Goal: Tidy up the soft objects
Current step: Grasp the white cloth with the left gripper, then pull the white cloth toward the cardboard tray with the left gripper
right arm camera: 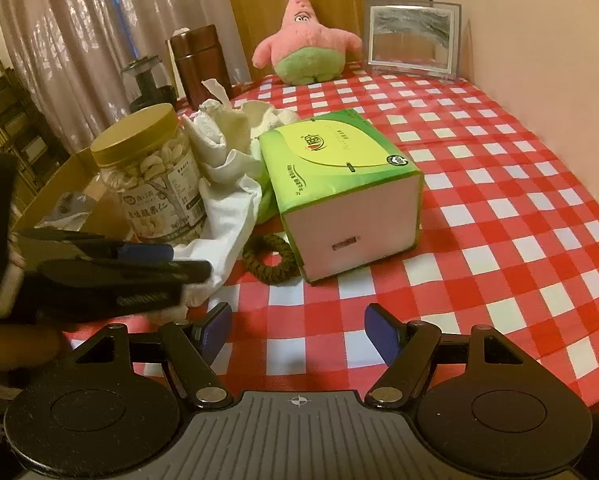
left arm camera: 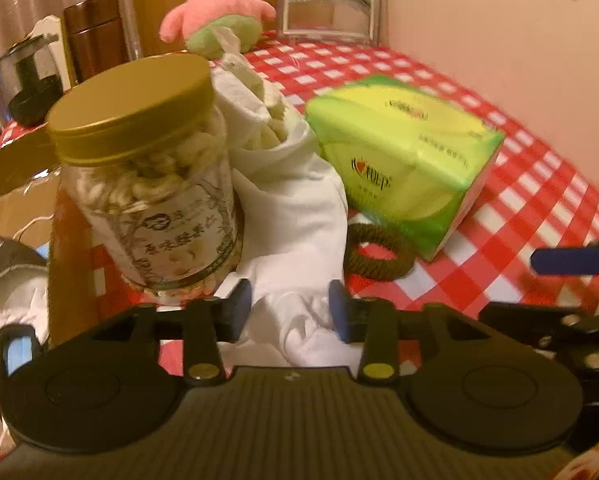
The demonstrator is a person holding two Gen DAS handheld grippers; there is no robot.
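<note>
The white cloth [left arm camera: 295,216] lies crumpled between the nut jar [left arm camera: 147,184] on the left and the green tissue pack [left arm camera: 399,152] on the right. My left tongs [left arm camera: 290,307] straddle its near end, pads spread, not pinching. My right tongs [right arm camera: 297,330] gape over bare checked tablecloth [right arm camera: 499,208].

A red-and-white checked tablecloth [right arm camera: 499,184] lies under a lime-green and yellow tissue pack [right arm camera: 335,160] with a pale pink end. A crumpled white cloth [left arm camera: 295,216] sits beside a clear jar with a gold lid [left arm camera: 135,104]. The braided hair tie [right arm camera: 271,260] is olive-brown; the star plush [right arm camera: 305,44] pink, green below.
</note>
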